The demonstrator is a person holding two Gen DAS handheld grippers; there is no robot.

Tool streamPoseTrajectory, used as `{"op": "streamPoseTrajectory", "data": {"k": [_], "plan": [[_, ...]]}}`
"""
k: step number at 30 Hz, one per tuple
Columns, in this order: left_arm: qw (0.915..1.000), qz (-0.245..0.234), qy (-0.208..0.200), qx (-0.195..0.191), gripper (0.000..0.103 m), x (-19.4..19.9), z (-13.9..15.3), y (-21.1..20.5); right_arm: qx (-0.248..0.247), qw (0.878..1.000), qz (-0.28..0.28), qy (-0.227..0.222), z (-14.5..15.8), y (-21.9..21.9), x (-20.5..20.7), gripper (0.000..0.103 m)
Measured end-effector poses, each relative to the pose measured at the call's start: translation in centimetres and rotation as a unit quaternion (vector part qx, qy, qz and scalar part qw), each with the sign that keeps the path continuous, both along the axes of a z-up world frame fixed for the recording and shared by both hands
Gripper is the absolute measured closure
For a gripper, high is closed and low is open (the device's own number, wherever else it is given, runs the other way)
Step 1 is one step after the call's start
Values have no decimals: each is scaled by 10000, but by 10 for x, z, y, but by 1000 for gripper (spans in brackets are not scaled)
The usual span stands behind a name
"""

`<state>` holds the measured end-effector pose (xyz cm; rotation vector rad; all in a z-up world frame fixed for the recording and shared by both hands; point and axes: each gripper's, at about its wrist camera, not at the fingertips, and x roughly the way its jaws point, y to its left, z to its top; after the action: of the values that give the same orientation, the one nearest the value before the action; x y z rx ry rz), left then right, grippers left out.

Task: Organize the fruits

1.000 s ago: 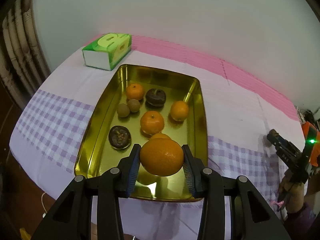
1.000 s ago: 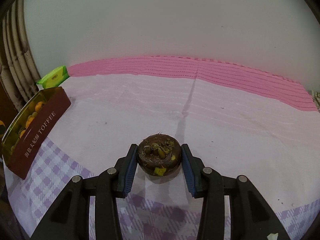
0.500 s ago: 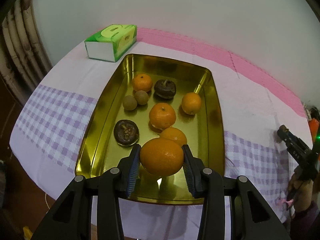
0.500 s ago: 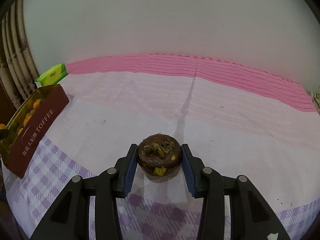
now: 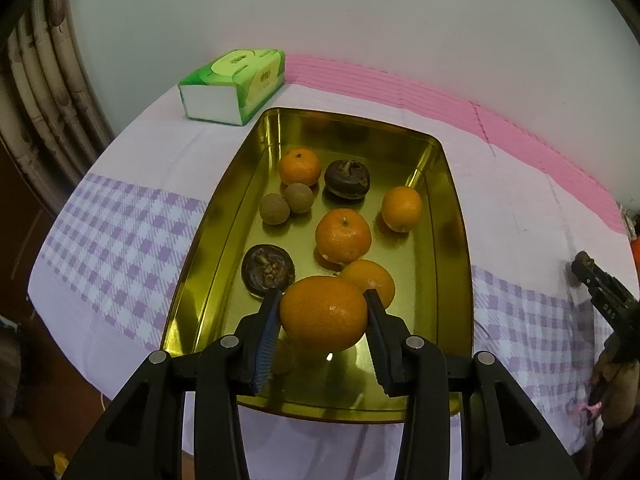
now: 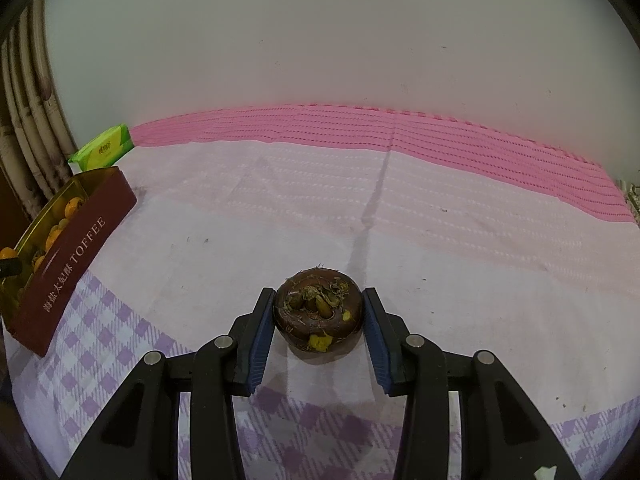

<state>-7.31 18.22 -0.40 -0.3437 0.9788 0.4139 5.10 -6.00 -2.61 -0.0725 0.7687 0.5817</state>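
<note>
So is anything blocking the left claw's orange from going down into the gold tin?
Partly. The left claw holds the orange over the tin's near end; another orange and a dark brown fruit lie just beyond. The floor nearer the rim looks bare.

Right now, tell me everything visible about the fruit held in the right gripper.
The mangosteen is round, squat and dark brown-purple, with a dried greenish calyx facing the camera and yellow spots on its rind. The right gripper has its blue pads against both sides. It sits low over the tablecloth; contact underneath is unclear. It is well right of the toffee tin.

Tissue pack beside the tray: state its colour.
Green with white sides, the tissue pack shows best in the left wrist view.
</note>
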Motion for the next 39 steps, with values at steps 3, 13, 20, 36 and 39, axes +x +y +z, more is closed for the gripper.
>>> {"op": "streamPoseTrajectory", "data": {"k": [3,13,20,36,39], "plan": [[10000,30,22,-9,61,0,-1,1,-4,10000,-7,3,0,0,0,63],[9998,127,-3,169,61,-2,1,2,-73,10000,-5,-2,-2,3,0,63],[9987,79,1,504,60,-2,8,-6,-97,10000,-12,-12,-2,4,1,63],[9951,139,23,977,47,-10,23,-21,88,9999,92,8,9,2,-17,63],[9950,149,-23,989,47,-12,27,-23,162,9997,157,-8,17,3,-24,63]]}}
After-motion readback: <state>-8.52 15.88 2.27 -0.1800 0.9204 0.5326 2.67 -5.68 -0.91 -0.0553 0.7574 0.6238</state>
